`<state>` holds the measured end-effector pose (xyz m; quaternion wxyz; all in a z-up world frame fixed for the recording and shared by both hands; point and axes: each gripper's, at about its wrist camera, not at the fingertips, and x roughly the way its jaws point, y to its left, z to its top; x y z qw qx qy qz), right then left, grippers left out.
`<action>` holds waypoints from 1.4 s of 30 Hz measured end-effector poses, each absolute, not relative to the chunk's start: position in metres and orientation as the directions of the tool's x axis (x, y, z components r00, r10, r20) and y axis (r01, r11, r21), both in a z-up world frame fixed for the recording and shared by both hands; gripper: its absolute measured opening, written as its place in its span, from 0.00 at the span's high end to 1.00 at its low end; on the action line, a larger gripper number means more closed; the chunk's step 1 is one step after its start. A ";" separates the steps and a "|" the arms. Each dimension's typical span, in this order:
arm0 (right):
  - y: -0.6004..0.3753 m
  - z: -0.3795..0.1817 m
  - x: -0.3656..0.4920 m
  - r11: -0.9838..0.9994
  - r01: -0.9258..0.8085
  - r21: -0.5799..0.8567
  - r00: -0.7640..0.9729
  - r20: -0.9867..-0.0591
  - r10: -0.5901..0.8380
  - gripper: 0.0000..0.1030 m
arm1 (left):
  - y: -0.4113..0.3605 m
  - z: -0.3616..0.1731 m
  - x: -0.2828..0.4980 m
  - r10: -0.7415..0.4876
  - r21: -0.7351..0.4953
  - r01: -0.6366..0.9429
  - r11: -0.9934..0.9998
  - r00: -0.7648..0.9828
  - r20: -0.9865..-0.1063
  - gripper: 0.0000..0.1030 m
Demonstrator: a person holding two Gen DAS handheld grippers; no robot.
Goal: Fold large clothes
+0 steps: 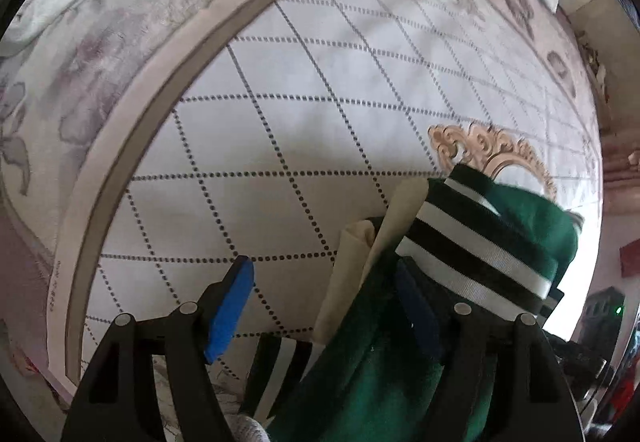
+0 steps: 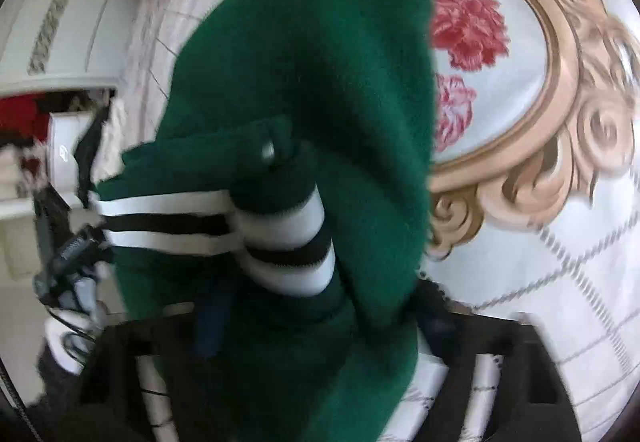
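A dark green fleece garment (image 1: pixel 360 382) with black-and-white striped bands (image 1: pixel 472 262) and a cream lining (image 1: pixel 360 262) hangs over a white quilted bed cover (image 1: pixel 320 121). My left gripper (image 1: pixel 324 306) stands wide open. Its left blue pad (image 1: pixel 230 306) is bare, and the cloth drapes over its right finger. In the right wrist view the green garment (image 2: pixel 312 81) bunches up and fills the gap of my right gripper (image 2: pixel 320 322). Both dark blue pads (image 2: pixel 208 322) sit against the cloth, and a striped cuff (image 2: pixel 288 250) lies just ahead of them. The picture is blurred.
The bed cover has a dotted diamond grid, a beige border (image 1: pixel 160 101) and a gold scroll medallion with red flowers (image 2: pixel 560 81). Floral bedding (image 1: pixel 100 41) lies beyond the border. White furniture (image 2: pixel 60 21) and a black-and-white device (image 2: pixel 68 270) are at the right view's left edge.
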<state>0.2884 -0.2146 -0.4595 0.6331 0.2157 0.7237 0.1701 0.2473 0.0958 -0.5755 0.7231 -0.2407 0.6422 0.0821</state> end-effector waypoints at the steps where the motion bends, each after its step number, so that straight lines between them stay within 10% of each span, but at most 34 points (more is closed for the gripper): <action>1: -0.223 -0.458 0.282 0.839 0.128 0.529 -0.084 -0.837 0.540 0.42 | 0.099 -0.571 0.245 -0.192 -0.251 -0.437 0.864 0.176 -0.966 0.29; 13: -0.281 -0.446 0.064 0.360 0.832 0.422 0.186 -0.824 0.535 0.49 | 0.113 -0.527 0.166 -0.064 -0.137 -0.429 0.893 0.181 -0.981 0.29; 18: -0.241 -0.456 0.031 0.508 0.788 0.347 -0.120 -0.722 0.681 0.39 | 0.092 -0.548 0.138 -0.089 -0.117 -0.353 0.928 0.096 -0.991 0.18; 21: -0.233 -0.410 0.054 0.789 0.539 0.293 -0.236 -0.847 0.476 0.38 | 0.070 -0.565 0.138 -0.089 -0.111 -0.276 0.955 0.090 -0.992 0.15; 27: -0.219 -0.338 0.128 0.933 0.186 0.309 -0.062 -0.944 0.325 0.26 | 0.050 -0.589 0.150 -0.105 -0.139 -0.229 0.963 0.155 -0.982 0.00; 34: -0.212 -0.348 0.235 0.926 0.151 0.346 0.032 -0.938 0.345 0.26 | 0.067 -0.613 0.159 -0.321 -0.389 -0.324 0.862 0.243 -0.915 0.00; 36: -0.210 -0.364 0.252 0.924 0.147 0.354 0.008 -0.934 0.357 0.37 | 0.068 -0.616 0.161 -0.331 -0.403 -0.330 0.854 0.253 -0.909 0.00; 38: -0.204 -0.380 0.246 0.930 0.149 0.335 -0.009 -0.940 0.340 0.72 | 0.067 -0.615 0.163 -0.328 -0.402 -0.330 0.854 0.258 -0.909 0.00; 42: -0.221 -0.380 0.231 0.871 0.294 0.394 0.063 -0.917 0.394 0.90 | 0.057 -0.610 0.168 -0.317 -0.385 -0.303 0.872 0.252 -0.915 0.00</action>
